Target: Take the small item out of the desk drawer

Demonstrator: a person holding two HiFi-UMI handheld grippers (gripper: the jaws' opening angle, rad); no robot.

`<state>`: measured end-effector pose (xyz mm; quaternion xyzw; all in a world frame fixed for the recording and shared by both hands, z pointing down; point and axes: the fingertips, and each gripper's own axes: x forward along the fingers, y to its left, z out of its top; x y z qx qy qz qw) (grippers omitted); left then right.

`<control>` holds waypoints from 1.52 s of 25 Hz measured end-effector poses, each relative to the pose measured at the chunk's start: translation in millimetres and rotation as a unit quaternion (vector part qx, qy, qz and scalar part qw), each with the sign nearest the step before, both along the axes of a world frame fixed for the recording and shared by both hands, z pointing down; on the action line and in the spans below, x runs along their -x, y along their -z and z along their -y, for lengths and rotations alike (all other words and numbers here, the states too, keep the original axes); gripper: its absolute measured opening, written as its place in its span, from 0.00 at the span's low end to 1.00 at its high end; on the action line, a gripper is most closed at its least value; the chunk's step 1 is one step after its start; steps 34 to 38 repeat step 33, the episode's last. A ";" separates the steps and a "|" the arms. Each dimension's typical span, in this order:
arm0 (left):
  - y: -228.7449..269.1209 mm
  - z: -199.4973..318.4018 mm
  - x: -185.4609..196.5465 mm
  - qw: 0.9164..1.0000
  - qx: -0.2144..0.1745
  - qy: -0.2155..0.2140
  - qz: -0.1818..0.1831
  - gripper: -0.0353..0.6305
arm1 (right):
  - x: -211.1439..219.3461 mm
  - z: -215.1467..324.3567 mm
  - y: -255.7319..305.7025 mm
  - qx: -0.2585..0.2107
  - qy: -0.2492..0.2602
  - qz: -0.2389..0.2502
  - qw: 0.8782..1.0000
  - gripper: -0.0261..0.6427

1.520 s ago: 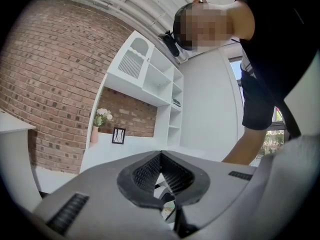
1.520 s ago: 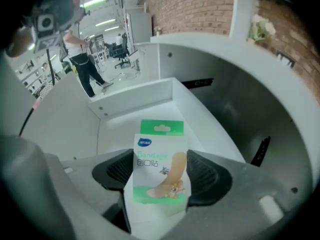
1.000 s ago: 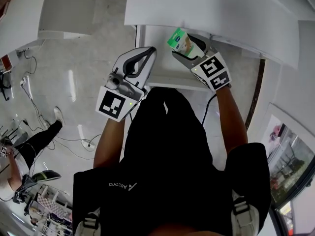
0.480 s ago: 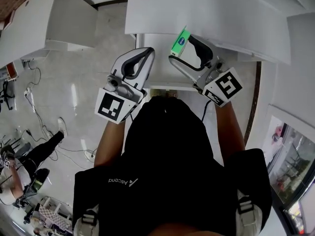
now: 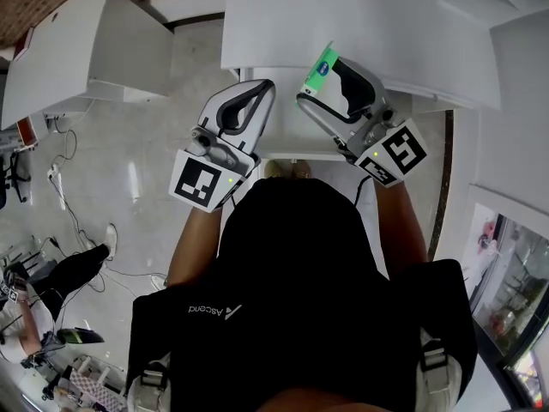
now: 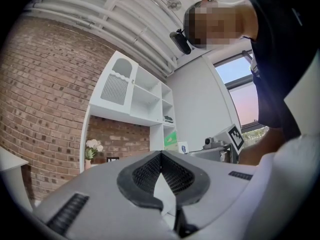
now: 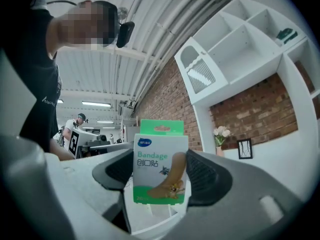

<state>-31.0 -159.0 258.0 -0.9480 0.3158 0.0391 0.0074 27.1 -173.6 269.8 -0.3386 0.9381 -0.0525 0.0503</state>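
Right gripper [image 5: 320,79] fingers grasping the bandage box [image 7: 160,166], held at bench [image 5: 403,33] front edge, 12 o'clock of the person. Left gripper [image 5: 260,91] fingers clenched, empty, 9 o'clock of the box.

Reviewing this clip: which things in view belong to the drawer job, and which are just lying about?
Belong to the job:
- bandage box, gripped upright by the right gripper
- open desk drawer
- white desk

Just lying about:
- left gripper, shut and empty
- wall shelf unit
- vase of flowers
- picture frame
- bystander in the background
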 end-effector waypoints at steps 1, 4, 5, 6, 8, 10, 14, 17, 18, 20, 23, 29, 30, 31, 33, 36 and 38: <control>2.7 -0.6 0.7 1.000 -0.003 -0.001 -0.001 0.05 | 0.4 -0.8 2.6 -0.002 -0.002 0.002 1.000 0.53; 8.1 -1.6 0.3 1.000 -0.010 -0.004 -0.003 0.05 | 1.2 -2.8 7.5 -0.008 -0.007 0.004 1.000 0.53; 8.8 -1.7 -0.4 1.000 -0.010 -0.006 -0.002 0.05 | 1.1 -3.2 8.5 -0.010 -0.008 0.004 1.000 0.53; 9.5 -1.7 -1.3 1.000 -0.011 -0.007 -0.003 0.05 | 0.9 -3.6 9.4 -0.012 -0.009 0.004 1.000 0.53; 15.2 -1.5 -4.1 1.000 -0.017 -0.010 -0.011 0.05 | 0.4 -3.8 10.7 -0.014 -0.013 0.001 1.000 0.53; 24.8 -1.3 -7.4 0.999 -0.027 -0.013 -0.026 0.05 | 0.2 -3.9 11.6 -0.015 -0.016 -0.004 1.000 0.53; 22.4 -0.9 -5.3 1.000 -0.021 -0.013 -0.020 0.05 | 1.4 -5.6 13.7 -0.017 -0.020 -0.007 1.000 0.53; 25.0 -1.4 -3.4 0.999 -0.022 -0.011 -0.028 0.05 | 2.1 -7.0 13.9 -0.018 -0.022 -0.010 1.000 0.53; 24.6 -2.0 -2.8 0.999 -0.022 -0.010 -0.028 0.05 | 2.3 -7.6 13.7 -0.018 -0.022 -0.011 1.000 0.53; 23.9 -2.8 -1.7 0.999 -0.022 -0.009 -0.027 0.05 | 2.7 -8.6 13.7 -0.019 -0.021 -0.012 1.000 0.53; 24.6 -2.9 -0.1 0.999 -0.023 -0.005 -0.031 0.05 | 3.6 -9.2 13.9 -0.021 -0.020 -0.014 0.999 0.53; 26.1 -4.0 0.9 0.999 -0.023 -0.001 -0.032 0.05 | 4.2 -9.9 14.7 -0.020 -0.016 -0.016 1.000 0.53; 25.5 -4.1 1.2 0.999 -0.023 0.000 -0.032 0.05 | 4.1 -10.0 14.5 -0.020 -0.016 -0.017 1.000 0.53; 25.2 -4.3 1.4 0.999 -0.022 0.001 -0.032 0.05 | 4.1 -10.1 14.3 -0.020 -0.015 -0.017 1.000 0.53; 25.3 -4.8 1.9 0.999 -0.022 0.001 -0.033 0.05 | 4.3 -10.1 13.5 -0.019 -0.015 -0.017 1.000 0.53; 25.3 -4.8 1.9 0.999 -0.022 0.001 -0.033 0.05 | 4.3 -10.1 13.5 -0.019 -0.015 -0.017 1.000 0.53; 25.3 -4.8 1.9 0.999 -0.022 0.001 -0.033 0.05 | 4.3 -10.1 13.5 -0.019 -0.015 -0.017 1.000 0.53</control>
